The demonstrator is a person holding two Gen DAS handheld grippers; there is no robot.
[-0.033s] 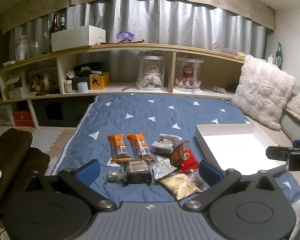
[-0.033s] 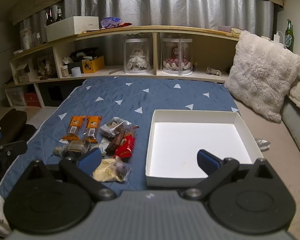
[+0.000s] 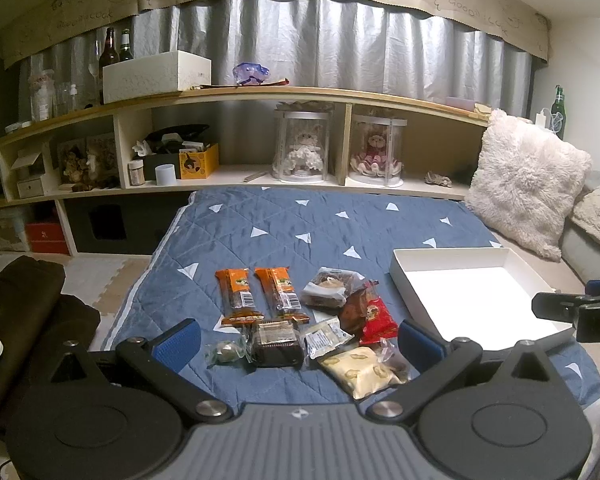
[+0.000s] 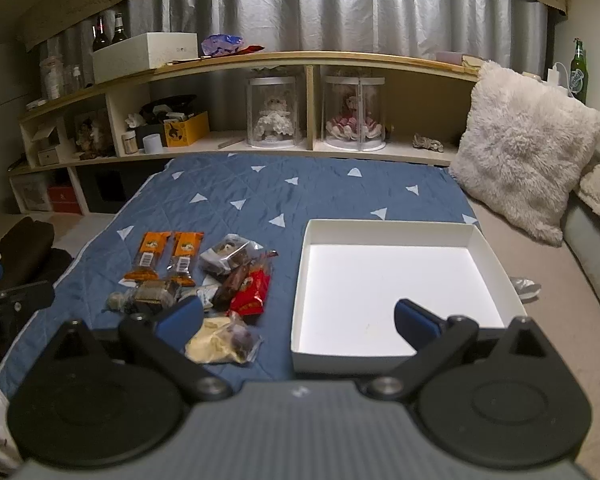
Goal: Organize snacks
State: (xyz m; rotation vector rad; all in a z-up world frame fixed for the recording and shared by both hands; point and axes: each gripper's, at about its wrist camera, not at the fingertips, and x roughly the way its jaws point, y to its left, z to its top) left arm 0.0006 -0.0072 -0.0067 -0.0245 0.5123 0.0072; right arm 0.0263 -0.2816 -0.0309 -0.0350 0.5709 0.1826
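Several wrapped snacks lie in a pile on the blue quilt (image 3: 284, 232): two orange bars (image 3: 236, 294), a dark brownie pack (image 3: 278, 343), a red packet (image 3: 377, 318), a yellow cookie bag (image 3: 362, 368) and a clear muffin pack (image 3: 328, 288). A white empty box (image 3: 476, 280) sits to their right. My left gripper (image 3: 298, 338) is open, hovering just before the pile. My right gripper (image 4: 298, 316) is open over the box's (image 4: 388, 280) near-left edge, with the pile (image 4: 220, 276) to its left.
A wooden shelf (image 3: 260, 176) with doll cases, jars and boxes runs behind the quilt. A fluffy pillow (image 3: 528, 184) leans at the right. A brown blanket (image 3: 20, 304) lies on the floor at the left. A foil wrapper (image 4: 524, 285) lies right of the box.
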